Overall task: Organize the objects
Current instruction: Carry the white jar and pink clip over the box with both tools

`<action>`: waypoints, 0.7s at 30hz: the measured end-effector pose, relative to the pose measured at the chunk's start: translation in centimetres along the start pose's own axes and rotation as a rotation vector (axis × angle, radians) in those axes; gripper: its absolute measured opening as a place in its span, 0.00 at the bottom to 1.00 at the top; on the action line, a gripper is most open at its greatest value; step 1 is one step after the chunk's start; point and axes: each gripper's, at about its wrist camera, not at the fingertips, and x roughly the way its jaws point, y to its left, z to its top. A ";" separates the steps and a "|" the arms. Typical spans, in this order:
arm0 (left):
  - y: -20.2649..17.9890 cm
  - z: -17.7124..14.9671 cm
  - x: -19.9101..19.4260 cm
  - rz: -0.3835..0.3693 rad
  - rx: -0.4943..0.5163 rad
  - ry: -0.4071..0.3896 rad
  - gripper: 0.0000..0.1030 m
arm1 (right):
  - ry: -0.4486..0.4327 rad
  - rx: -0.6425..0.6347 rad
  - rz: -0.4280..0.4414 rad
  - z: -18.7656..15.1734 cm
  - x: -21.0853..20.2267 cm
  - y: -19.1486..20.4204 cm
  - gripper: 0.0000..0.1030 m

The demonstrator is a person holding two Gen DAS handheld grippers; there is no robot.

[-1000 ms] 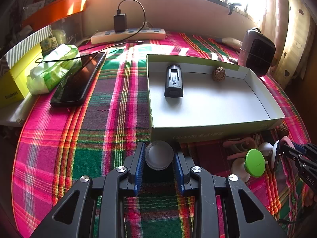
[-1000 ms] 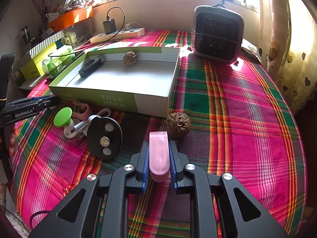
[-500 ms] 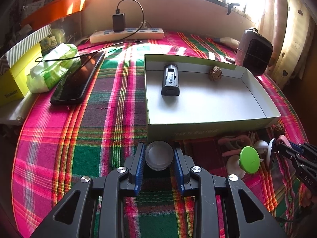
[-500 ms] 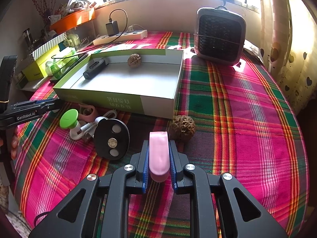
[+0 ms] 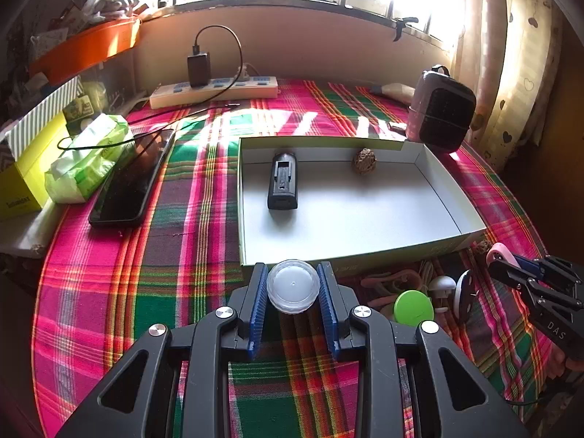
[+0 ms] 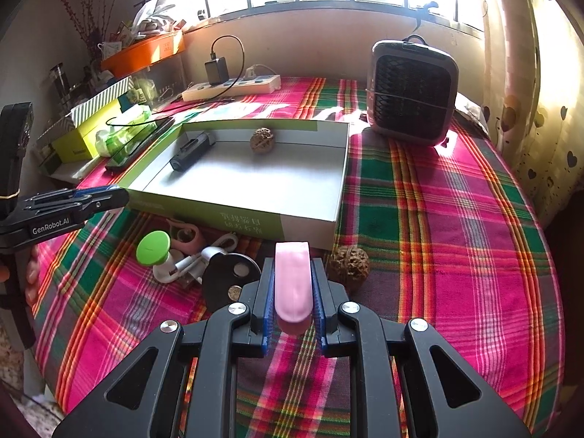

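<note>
My left gripper (image 5: 293, 273) is shut on a small white round jar (image 5: 293, 288), held above the cloth just in front of the near wall of the green-edged white box (image 5: 452, 197). In the box lie a black device (image 5: 283, 180) and a walnut (image 5: 364, 160). My right gripper (image 6: 293, 262) is shut on a pink roll (image 6: 293, 286) above the cloth, near the box's front corner (image 6: 310, 231). A second walnut (image 6: 352, 262) lies on the cloth just right of its fingers. The left gripper (image 6: 109, 193) shows at the left edge of the right wrist view.
Between the grippers lies a pile: a green-capped thing (image 6: 153, 246), a black disc (image 6: 226, 281), a pink loop (image 6: 186, 235) and white plugs. A small heater (image 6: 412, 91) stands behind the box at the right. A phone (image 5: 135, 179), a tissue pack (image 5: 87, 157) and a power strip (image 5: 215, 89) are at the left and back.
My left gripper has risen a little with the white jar still in it, so more of the box floor shows. The right gripper has barely moved and keeps the pink roll.
</note>
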 end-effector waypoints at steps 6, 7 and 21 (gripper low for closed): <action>-1.3 1.6 -0.1 -0.036 0.030 -0.026 0.25 | -0.019 -0.010 0.001 1.7 0.0 0.4 0.18; -1.5 1.9 0.0 -0.040 0.035 -0.029 0.25 | -0.024 -0.012 0.001 2.1 0.0 0.5 0.18; -3.0 5.8 3.3 -0.090 0.059 -0.004 0.25 | -0.018 -0.056 -0.036 6.8 3.1 1.2 0.18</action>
